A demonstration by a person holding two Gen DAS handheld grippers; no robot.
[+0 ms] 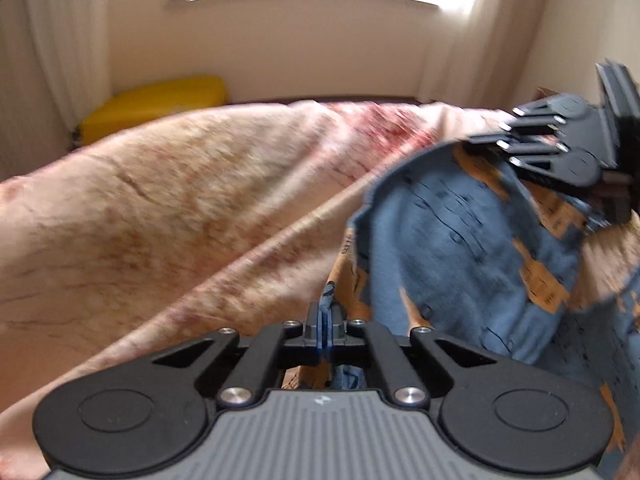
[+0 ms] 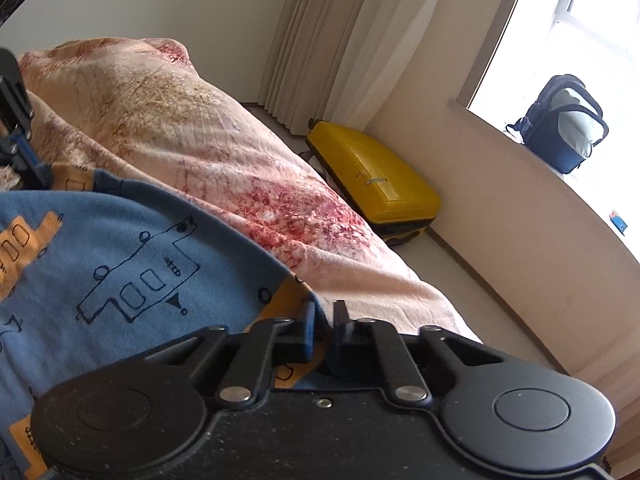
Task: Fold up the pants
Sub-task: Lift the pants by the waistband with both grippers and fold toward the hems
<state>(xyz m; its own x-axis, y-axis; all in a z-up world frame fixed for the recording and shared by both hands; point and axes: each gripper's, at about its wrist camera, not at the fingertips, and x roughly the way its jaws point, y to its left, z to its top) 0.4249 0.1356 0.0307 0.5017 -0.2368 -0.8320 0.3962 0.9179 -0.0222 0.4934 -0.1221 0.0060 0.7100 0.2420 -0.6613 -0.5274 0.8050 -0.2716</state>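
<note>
The pants (image 1: 460, 240) are blue with orange patches and drawn line figures, and they lie partly lifted over a pink blanket (image 1: 180, 200) on a bed. At the bottom of the left wrist view my left gripper (image 1: 325, 314) is shut on a fold of the pants' edge. My right gripper (image 1: 474, 142) comes in from the upper right there, pinching the far edge of the cloth. In the right wrist view the pants (image 2: 120, 264) fill the lower left. My right gripper (image 2: 324, 316) is shut on their orange-trimmed edge, and the left gripper (image 2: 38, 166) holds the far corner at the left border.
A yellow suitcase (image 2: 372, 184) lies on the floor beside the bed, below cream curtains (image 2: 332, 32). A dark backpack (image 2: 564, 132) sits on the window ledge. The blanket (image 2: 168, 128) covers the rest of the bed.
</note>
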